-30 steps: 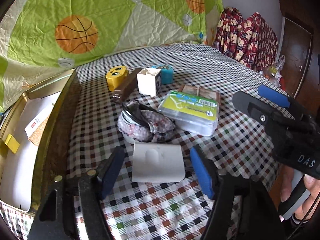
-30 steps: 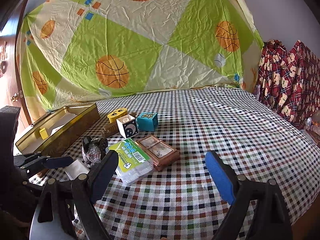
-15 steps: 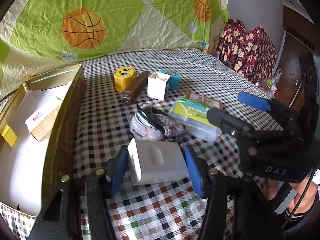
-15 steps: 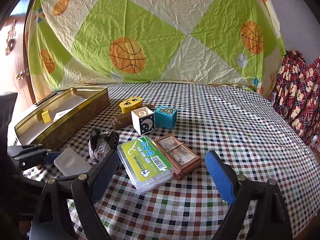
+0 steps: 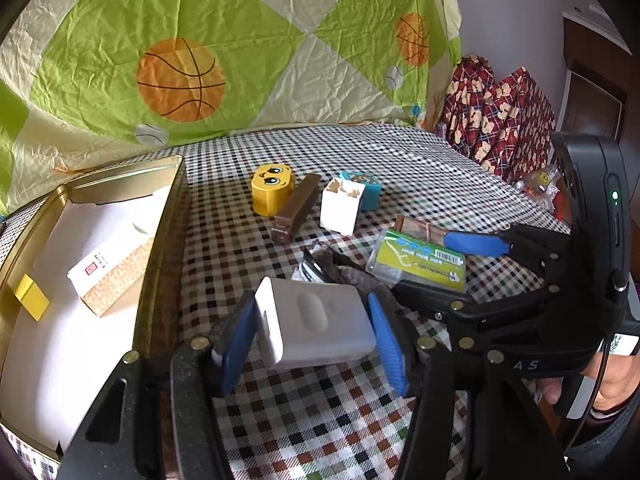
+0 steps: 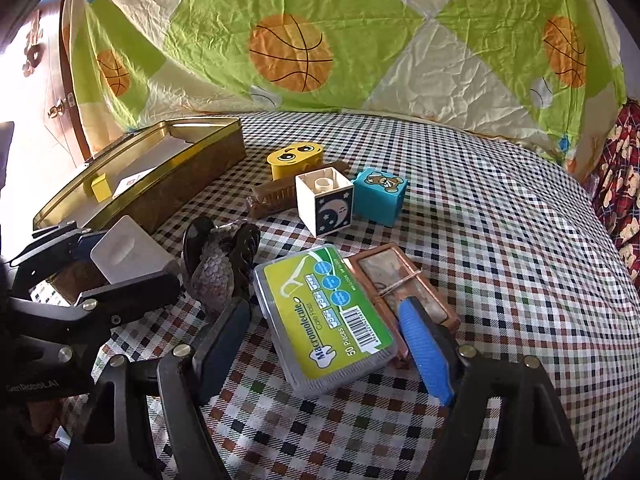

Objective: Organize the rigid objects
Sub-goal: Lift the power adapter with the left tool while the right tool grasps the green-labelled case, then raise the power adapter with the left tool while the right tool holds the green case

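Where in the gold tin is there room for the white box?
The tin has bare white floor near its front, this side of the carton and yellow block. The cloth right of the blue cube is bare too. The middle is crowded.

Checked tablecloth (image 6: 500, 240) in black, white, brown; green-and-cream basketball-print sheet (image 6: 360, 32); yellow block (image 6: 295, 159), blue block (image 6: 380, 196), gold tin (image 6: 160, 184).

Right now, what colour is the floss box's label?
Green and white floss box label, clearest in the right wrist view.
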Demonstrator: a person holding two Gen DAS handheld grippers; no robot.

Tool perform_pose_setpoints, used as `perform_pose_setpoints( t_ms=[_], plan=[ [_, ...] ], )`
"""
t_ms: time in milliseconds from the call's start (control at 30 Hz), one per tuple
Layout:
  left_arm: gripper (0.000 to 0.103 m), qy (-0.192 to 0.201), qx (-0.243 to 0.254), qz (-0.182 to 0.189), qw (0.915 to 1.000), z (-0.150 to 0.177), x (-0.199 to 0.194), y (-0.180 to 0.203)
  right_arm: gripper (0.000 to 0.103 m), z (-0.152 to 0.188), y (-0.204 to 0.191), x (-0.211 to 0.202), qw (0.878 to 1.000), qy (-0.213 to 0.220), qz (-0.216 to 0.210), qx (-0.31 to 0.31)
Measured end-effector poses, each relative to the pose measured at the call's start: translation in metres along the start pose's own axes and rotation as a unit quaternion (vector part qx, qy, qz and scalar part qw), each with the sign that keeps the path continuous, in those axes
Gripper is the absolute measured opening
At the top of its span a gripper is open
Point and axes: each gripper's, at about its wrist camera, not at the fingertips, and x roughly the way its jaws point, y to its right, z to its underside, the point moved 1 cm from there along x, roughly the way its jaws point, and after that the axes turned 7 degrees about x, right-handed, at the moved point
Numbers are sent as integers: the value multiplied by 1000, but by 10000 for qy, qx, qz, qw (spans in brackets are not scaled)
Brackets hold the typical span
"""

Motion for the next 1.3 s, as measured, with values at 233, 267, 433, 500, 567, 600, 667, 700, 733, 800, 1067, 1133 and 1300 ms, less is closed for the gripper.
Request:
perform_pose_setpoints(
  t_ms=[233,267,433,500,567,600,667,700,733,800,1067,1133,1300],
  plan=[
    [56,25,-14,27,10000,1,-1,-1,62,3,-1,-3,9999,93,-125,-51],
    [56,35,-19,40,10000,1,-2,-1,62,4,-2,-4,9999,97,-118,-73],
    [56,70,-44,47,10000,1,-3,-2,62,6,-2,-7,9993,137,-340,-102],
    [56,75,-45,42,10000,1,-3,-2,62,5,-3,-6,9994,125,-299,-121],
    [56,89,-48,51,9999,1,-4,-3,56,6,-3,-9,9988,220,-430,-97],
    [56,95,-52,53,9999,2,-4,-2,54,7,-2,-13,9975,324,-615,-87],
    [56,95,-52,46,9999,1,-4,-3,53,9,-1,-17,9967,413,-692,-38],
    [56,92,-50,42,9999,2,-4,-2,53,8,0,-14,9976,348,-593,37],
    [56,90,-48,39,9999,2,-4,-2,53,6,2,-12,9978,316,-578,107],
    [56,92,-48,42,9999,1,-4,-2,53,5,4,-10,9973,257,-660,181],
    [46,37,-163,45,9999,2,-1,-6,55,5,-5,0,9976,-28,-690,-79],
    [46,38,-161,47,9999,3,-1,-6,56,4,-3,4,9972,-160,-735,2],
    [46,-122,-118,59,9998,3,3,-4,56,6,-19,9,9983,-288,-205,-472]
  ],
)
